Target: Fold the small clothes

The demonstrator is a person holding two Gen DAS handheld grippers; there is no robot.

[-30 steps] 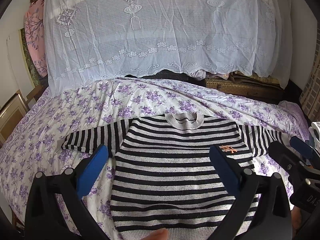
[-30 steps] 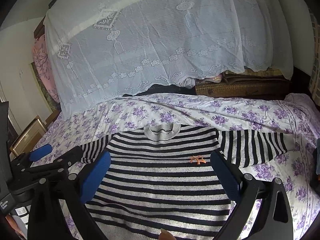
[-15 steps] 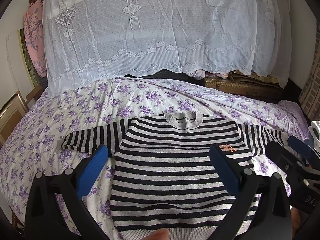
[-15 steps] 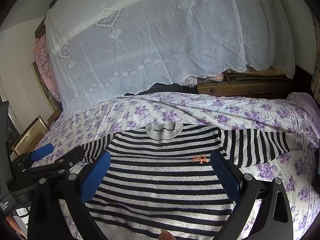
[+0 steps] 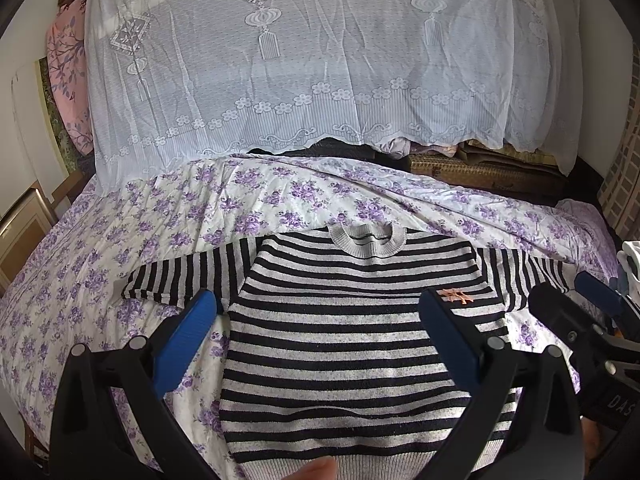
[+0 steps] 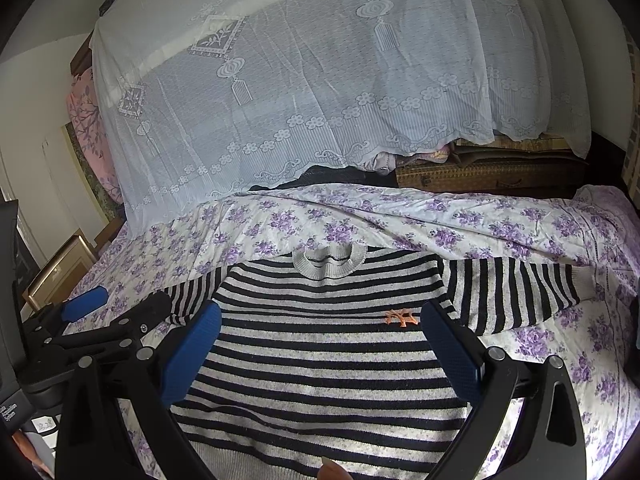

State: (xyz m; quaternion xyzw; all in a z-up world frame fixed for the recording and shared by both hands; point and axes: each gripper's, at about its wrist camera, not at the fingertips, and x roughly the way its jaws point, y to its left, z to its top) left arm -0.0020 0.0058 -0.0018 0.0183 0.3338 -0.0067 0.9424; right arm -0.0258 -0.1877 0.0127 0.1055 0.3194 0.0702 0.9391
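Home bedroom. A bed (image 5: 120, 240) is lying under a purple-flowered sheet (image 6: 440, 216); a white lace cover (image 5: 320, 60) is draping over stacked bedding; a woven trunk (image 6: 480, 172) is sitting behind.

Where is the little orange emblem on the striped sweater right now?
In both wrist views, the orange emblem sits on the striped sweater chest, right of and below the grey collar, near the sleeve seam.
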